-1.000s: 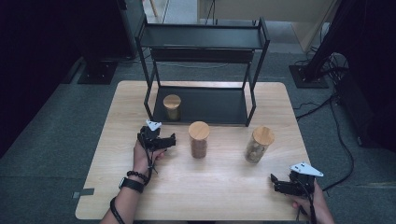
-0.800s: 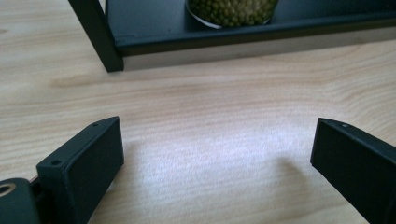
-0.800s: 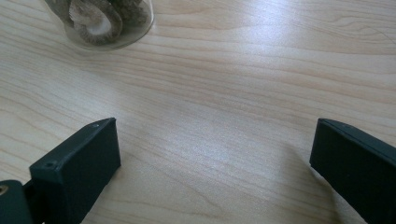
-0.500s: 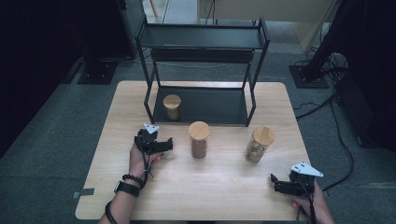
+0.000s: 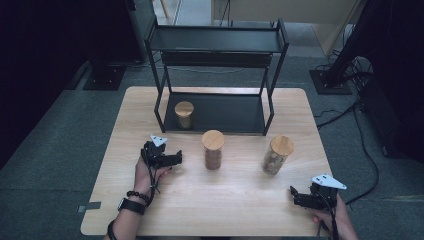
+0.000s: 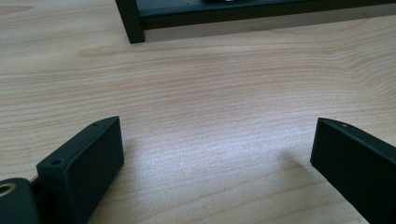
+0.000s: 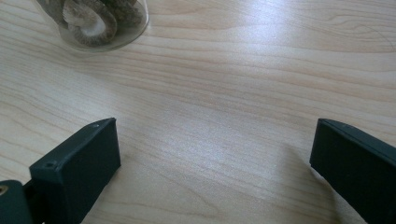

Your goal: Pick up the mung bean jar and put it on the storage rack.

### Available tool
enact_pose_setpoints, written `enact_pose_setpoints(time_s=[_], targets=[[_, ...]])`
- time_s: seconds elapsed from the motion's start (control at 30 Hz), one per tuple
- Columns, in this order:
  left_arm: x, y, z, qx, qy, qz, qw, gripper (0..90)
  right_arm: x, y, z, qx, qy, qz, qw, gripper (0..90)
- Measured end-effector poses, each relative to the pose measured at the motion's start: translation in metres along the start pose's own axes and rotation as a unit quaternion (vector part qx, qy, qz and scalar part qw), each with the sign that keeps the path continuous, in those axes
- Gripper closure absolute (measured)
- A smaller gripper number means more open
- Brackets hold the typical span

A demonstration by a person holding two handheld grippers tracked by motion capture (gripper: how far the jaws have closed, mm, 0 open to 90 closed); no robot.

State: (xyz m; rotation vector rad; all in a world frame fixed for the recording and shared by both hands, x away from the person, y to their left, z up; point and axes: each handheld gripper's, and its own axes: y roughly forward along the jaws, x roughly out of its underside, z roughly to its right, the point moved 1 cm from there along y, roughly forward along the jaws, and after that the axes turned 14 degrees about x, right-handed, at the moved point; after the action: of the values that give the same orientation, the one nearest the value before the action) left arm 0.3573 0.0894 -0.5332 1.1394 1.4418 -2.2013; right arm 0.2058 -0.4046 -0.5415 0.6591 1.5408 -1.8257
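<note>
Jaws spread wide on both grippers (nothing held), pale wooden table (image 5: 235, 200), black shelf rack (image 5: 217, 45), grey floor (image 5: 60, 150)

Both handheld grippers are chunky matte black with blocky flat-faced jaws that have tiny screw holes near the corners, a grey triangular plate on top of each, and the left hand (image 5: 146, 176) wears a dark beaded bracelet plus a black watch.

A pale wood grain is shown by the table (image 5: 240, 210), and a black finish by the two-tier shelf rack (image 5: 217, 45). The three glass jars (image 5: 213, 150) are capped with light wooden lids. Black jaws are seen on both grippers (image 5: 172, 159), topped by grey plates.
</note>
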Motion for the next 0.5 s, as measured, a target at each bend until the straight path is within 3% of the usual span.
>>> enact_pose_setpoints(time_s=[0.5], targets=[[0.0093,-0.0107,-0.0012,0.002,0.002,-0.001,1.0000,2.9,-0.0001,0.0002,0.0002,-0.001,0.001,-0.001,1.0000,1.2]])
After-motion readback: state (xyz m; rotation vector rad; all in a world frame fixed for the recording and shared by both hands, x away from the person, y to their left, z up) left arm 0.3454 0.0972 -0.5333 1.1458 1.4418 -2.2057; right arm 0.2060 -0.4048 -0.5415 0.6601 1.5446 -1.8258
